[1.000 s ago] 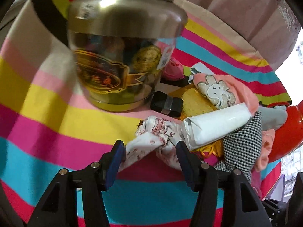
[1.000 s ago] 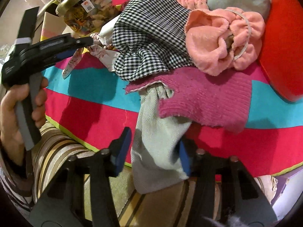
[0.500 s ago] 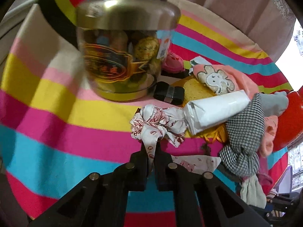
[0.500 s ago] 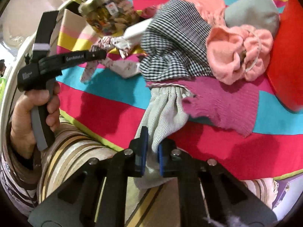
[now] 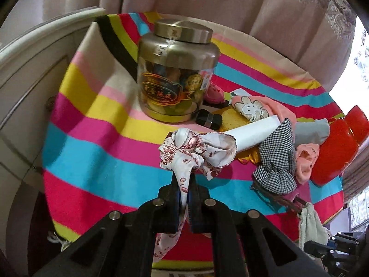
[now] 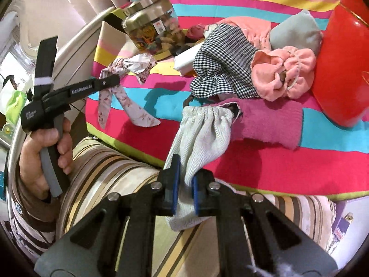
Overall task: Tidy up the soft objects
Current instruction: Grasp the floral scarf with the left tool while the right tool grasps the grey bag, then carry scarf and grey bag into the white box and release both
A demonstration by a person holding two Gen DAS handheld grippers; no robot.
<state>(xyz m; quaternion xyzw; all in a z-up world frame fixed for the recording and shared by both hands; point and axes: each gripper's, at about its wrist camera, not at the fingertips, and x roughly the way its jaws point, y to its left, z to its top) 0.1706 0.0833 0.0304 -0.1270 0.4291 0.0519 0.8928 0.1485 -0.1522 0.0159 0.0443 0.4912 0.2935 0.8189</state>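
My left gripper point(image 5: 184, 180) is shut on a white scarf with red print point(image 5: 196, 147), lifted off the striped cloth point(image 5: 92, 138); the same scarf point(image 6: 129, 69) hangs from that gripper point(image 6: 115, 79) in the right wrist view, its tails trailing down. My right gripper point(image 6: 184, 173) is shut on a pale grey herringbone cloth point(image 6: 203, 129) near the table's front edge, and this cloth point(image 5: 309, 221) dangles at lower right in the left wrist view. A pile holds a black-and-white checked cloth point(image 6: 221, 62), a pink bundle point(image 6: 283, 73), a magenta knit point(image 6: 272, 120) and a grey pouch point(image 6: 297, 32).
A glass jar with a metal lid point(image 5: 175, 73) stands at the back left of the striped cloth. A red bowl-like container point(image 6: 343, 57) sits at the right. A white roll point(image 5: 256, 133), a small black object point(image 5: 208, 121) and a striped cushion point(image 6: 110, 173) lie nearby.
Both grippers went from open to shut, the left on the printed scarf, the right on the grey cloth. Both then rose and pulled back, lifting the cloths away from the pile.
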